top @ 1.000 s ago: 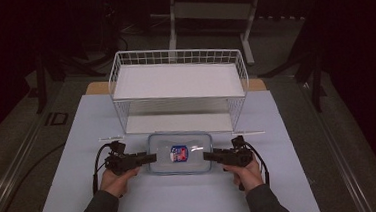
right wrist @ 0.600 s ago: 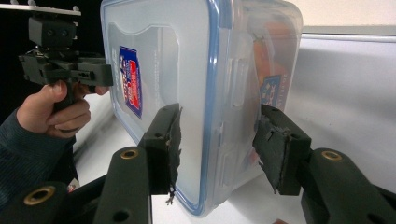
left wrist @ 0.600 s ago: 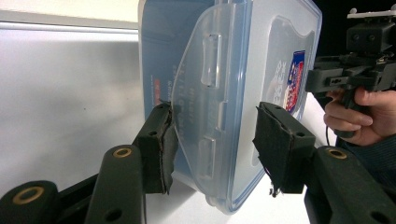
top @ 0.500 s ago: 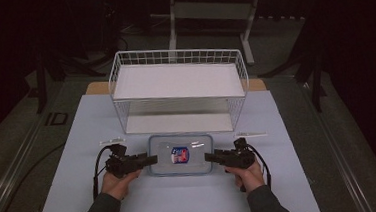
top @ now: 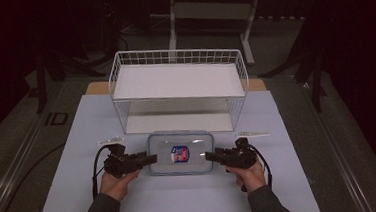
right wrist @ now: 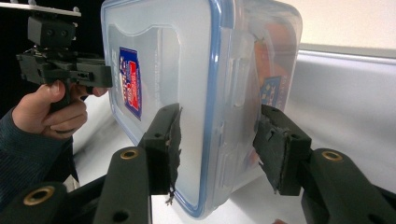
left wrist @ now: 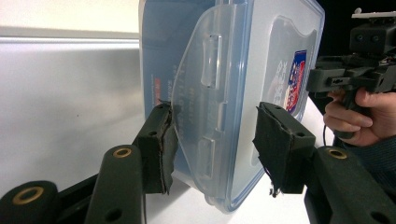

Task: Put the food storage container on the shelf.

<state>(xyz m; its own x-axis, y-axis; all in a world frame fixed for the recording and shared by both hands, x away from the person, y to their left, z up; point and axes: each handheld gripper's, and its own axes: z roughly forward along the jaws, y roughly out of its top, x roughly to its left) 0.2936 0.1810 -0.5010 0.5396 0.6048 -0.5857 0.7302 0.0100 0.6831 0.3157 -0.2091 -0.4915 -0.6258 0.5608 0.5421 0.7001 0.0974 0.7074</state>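
Note:
A clear plastic container (top: 181,153) with a blue-rimmed lid and a red and blue label lies flat on the white table, just in front of a wire rack. My left gripper (top: 151,158) is at its left end and my right gripper (top: 210,156) at its right end. In the left gripper view the jaws stand open (left wrist: 219,149) astride the container's latch flap (left wrist: 205,107), with a small gap at one pad. The right gripper (right wrist: 217,149) is likewise open astride the other end of the container (right wrist: 196,93), pads very near its faces.
A white wire rack (top: 179,81) with two shelves stands right behind the container. Two small pale strips lie on the table, one at the left (top: 110,140) and one at the right (top: 252,133). The white mat (top: 182,201) ends near dark floor on both sides.
Both hands and the container have barely shifted, at most slightly toward the person. The jaws stay around the container's ends.

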